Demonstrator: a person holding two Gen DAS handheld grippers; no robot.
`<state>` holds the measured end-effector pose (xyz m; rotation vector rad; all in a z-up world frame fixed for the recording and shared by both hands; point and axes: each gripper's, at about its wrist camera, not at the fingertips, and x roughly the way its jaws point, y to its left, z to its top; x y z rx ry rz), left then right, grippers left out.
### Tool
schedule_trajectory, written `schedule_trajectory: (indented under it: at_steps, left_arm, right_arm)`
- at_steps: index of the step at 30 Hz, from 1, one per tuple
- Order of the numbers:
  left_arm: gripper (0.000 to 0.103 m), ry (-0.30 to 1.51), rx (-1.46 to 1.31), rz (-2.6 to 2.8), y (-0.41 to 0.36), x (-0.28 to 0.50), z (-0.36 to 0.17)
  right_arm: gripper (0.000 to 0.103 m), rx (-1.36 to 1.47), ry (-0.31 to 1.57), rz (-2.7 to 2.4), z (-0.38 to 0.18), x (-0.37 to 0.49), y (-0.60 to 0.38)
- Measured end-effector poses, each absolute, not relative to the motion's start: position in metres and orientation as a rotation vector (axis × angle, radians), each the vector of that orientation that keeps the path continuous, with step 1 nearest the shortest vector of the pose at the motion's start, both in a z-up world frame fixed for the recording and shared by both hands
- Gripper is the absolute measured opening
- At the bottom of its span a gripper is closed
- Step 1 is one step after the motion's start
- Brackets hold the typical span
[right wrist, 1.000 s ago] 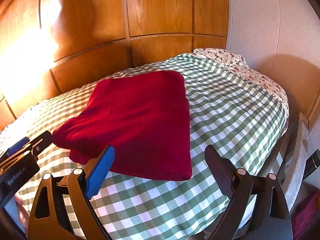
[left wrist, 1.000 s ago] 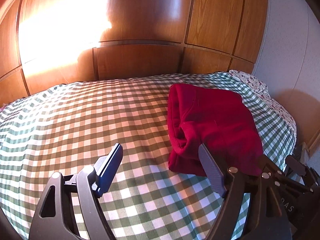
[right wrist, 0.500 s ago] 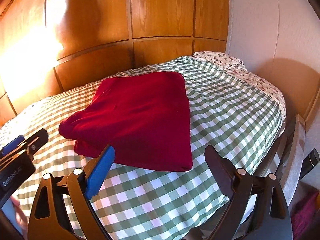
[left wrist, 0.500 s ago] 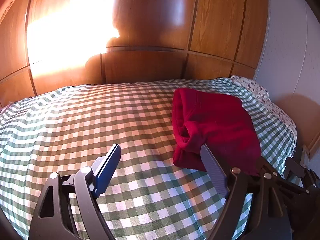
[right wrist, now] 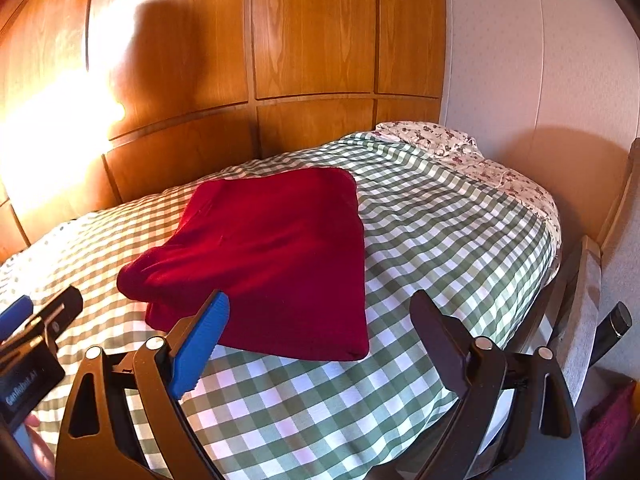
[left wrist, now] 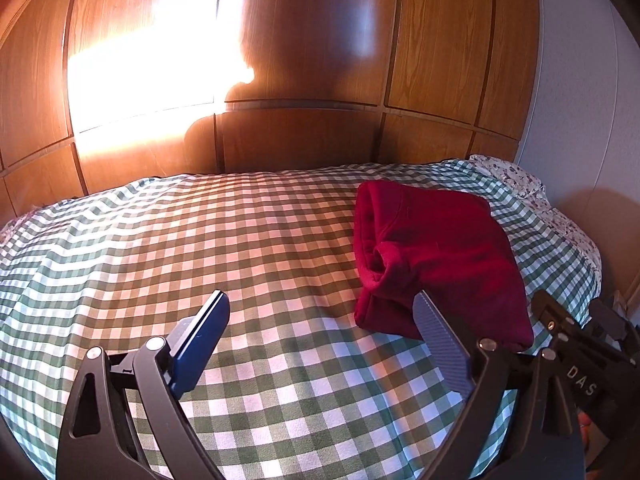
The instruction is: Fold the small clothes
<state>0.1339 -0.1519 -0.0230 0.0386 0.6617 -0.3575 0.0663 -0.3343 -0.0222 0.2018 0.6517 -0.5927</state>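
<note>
Left gripper [left wrist: 320,312] low at near left over the green checked bed [left wrist: 168,256], fingers spread and just been opening, nothing between them. Folded red garment [right wrist: 276,256] flat on the bed, long axis running near to far, rolled edge facing left. Right gripper [right wrist: 320,312] near, fingers released, empty.

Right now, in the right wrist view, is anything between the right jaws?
No: the right gripper stands open above the checked bedcover, and the red garment lies beyond its tips, folded and untouched.
</note>
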Motion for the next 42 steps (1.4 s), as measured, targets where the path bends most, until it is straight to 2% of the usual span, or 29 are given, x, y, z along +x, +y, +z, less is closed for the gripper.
schedule_trajectory:
  at_steps: [10,42]
  left_arm:
    - [0.1,0.652,0.051,-0.323,-0.153,0.133,-0.022]
    - [0.1,0.616,0.071,-0.326,-0.157,0.122,-0.012]
  right_arm:
    - [0.093,0.209,0.664,-0.587,-0.025,0.068,-0.335]
    - [0.093,0.196,0.675,-0.562,-0.032,0.07,-0.338]
